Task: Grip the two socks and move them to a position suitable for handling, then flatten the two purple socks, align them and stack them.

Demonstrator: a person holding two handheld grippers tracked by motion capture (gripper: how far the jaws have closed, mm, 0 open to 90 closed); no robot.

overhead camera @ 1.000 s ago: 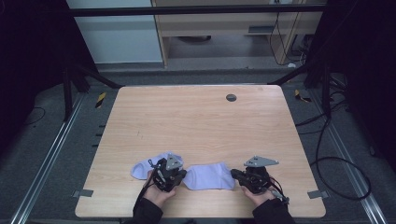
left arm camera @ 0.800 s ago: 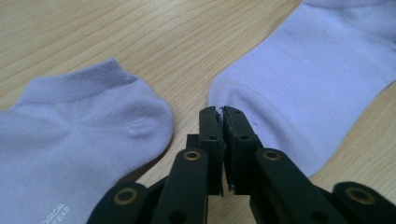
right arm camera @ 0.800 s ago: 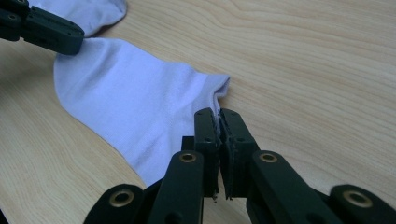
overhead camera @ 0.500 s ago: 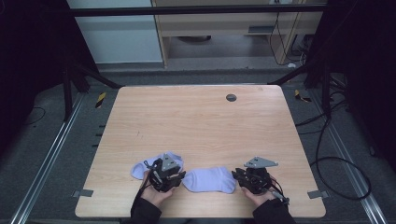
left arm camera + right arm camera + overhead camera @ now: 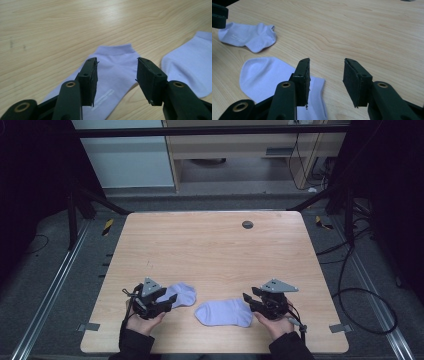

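Note:
Two pale lilac ankle socks lie flat near the front edge of the wooden table (image 5: 215, 255). The left sock (image 5: 181, 294) (image 5: 117, 72) rests just beyond my left gripper (image 5: 169, 303) (image 5: 117, 61). Its jaws have just been opening and stand apart over the cuff end without pressing on it. The right sock (image 5: 224, 313) (image 5: 267, 75) lies to the left of my right gripper (image 5: 248, 302) (image 5: 326, 62). That gripper's jaws have also just been opening, and only bare wood shows between its tips. The right sock (image 5: 192, 67) also shows in the left gripper view, and the left sock (image 5: 249, 36) in the right gripper view.
A small dark round disc (image 5: 247, 224) sits at the far middle of the table. Grey tape tabs (image 5: 87, 326) (image 5: 338, 327) mark the front corners. Cables (image 5: 360, 295) lie on the floor to the right, and a cabinet stands behind the table.
Both grippers were shut on the socks and have opened, letting them go. The left gripper has drawn back to the left; its sock now lies spread to its right. The right hand stayed put.

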